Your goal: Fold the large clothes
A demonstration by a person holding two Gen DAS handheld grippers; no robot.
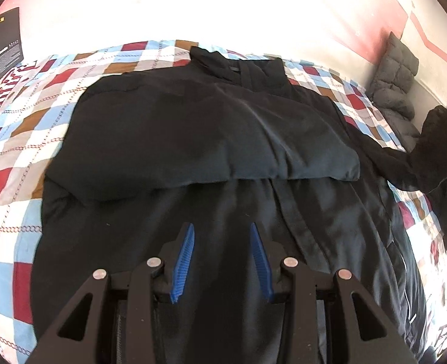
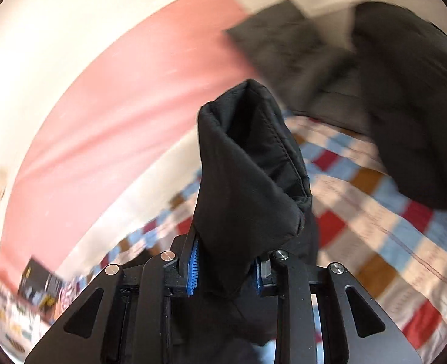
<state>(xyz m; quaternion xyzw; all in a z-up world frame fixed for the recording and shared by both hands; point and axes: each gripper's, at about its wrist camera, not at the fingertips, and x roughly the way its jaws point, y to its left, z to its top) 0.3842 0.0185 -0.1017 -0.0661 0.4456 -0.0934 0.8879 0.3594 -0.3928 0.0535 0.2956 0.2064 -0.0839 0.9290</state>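
The black jacket (image 1: 211, 139) lies spread on the checkered quilt (image 1: 20, 139), collar toward the far wall, one sleeve (image 1: 199, 154) folded across its chest; bare quilt shows along its left edge and beyond the collar; on the right the other sleeve (image 2: 247, 176) is lifted off the bed, clamped between the right gripper (image 2: 226, 268) fingers; the left gripper (image 1: 222, 261) hovers over the lower front, fingers apart, holding nothing; a grey quilted cushion (image 1: 396, 75) leans against the wall; dark boxes (image 1: 6, 42) stand at the far-left corner.
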